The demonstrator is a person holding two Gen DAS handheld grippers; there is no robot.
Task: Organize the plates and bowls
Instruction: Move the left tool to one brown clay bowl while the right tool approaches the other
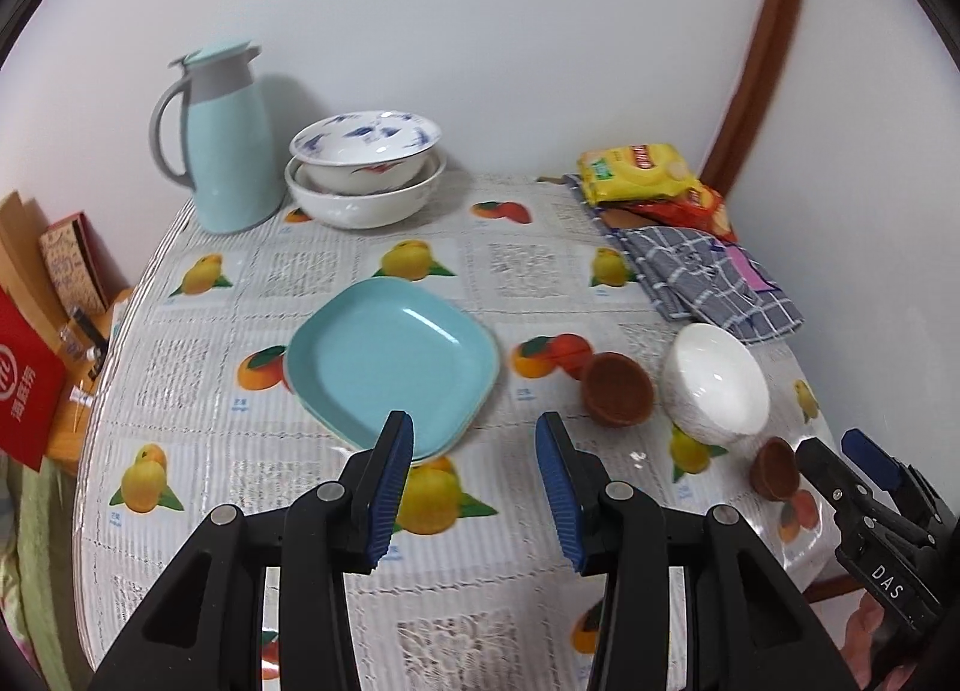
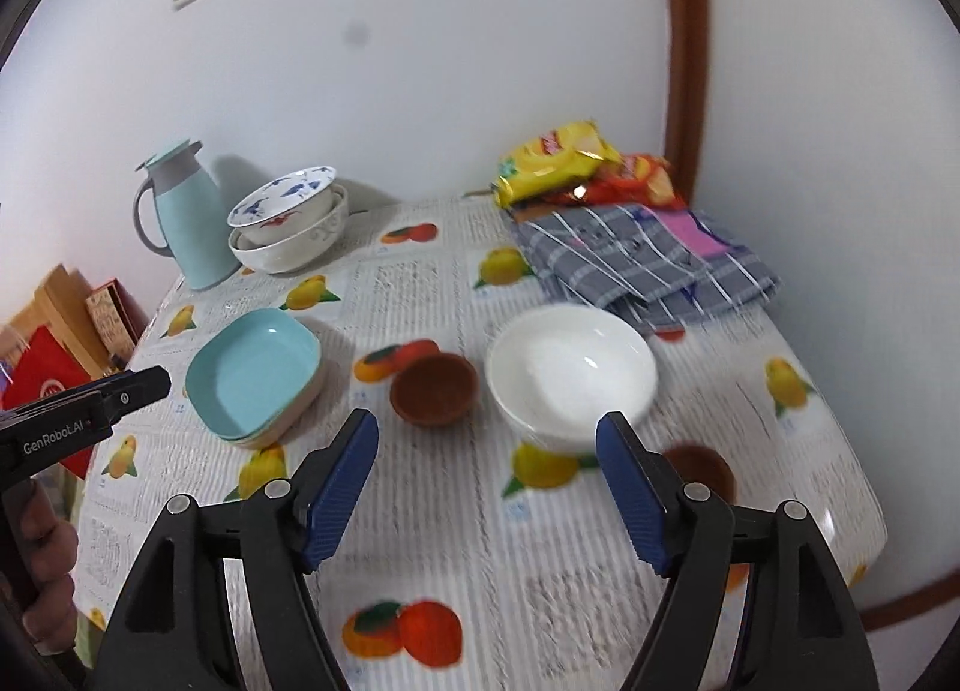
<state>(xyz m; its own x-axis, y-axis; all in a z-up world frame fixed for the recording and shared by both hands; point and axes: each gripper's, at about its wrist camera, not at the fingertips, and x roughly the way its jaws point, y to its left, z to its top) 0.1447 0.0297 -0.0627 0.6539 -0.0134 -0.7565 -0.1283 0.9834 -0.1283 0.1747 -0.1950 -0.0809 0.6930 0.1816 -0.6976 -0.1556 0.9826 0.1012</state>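
A stack of teal square plates (image 1: 390, 361) (image 2: 255, 376) lies mid-table. My left gripper (image 1: 474, 487) is open and empty, just in front of the stack's near edge. A white bowl (image 2: 570, 376) (image 1: 717, 385) sits to the right, with a brown bowl (image 2: 435, 388) (image 1: 618, 388) beside it and a smaller brown bowl (image 2: 699, 469) (image 1: 774, 466) nearer. My right gripper (image 2: 486, 487) is open and empty, close in front of the white bowl; it also shows in the left wrist view (image 1: 840, 463). Two nested white bowls (image 1: 366, 169) (image 2: 288, 223), the top one blue-patterned, stand at the back.
A teal thermos jug (image 1: 225, 139) (image 2: 180, 217) stands at the back left. Snack packets (image 1: 648, 175) (image 2: 576, 166) and a folded checked cloth (image 1: 708, 277) (image 2: 642, 265) lie at the back right. Boxes (image 1: 36, 331) sit beyond the table's left edge. The wall is close behind.
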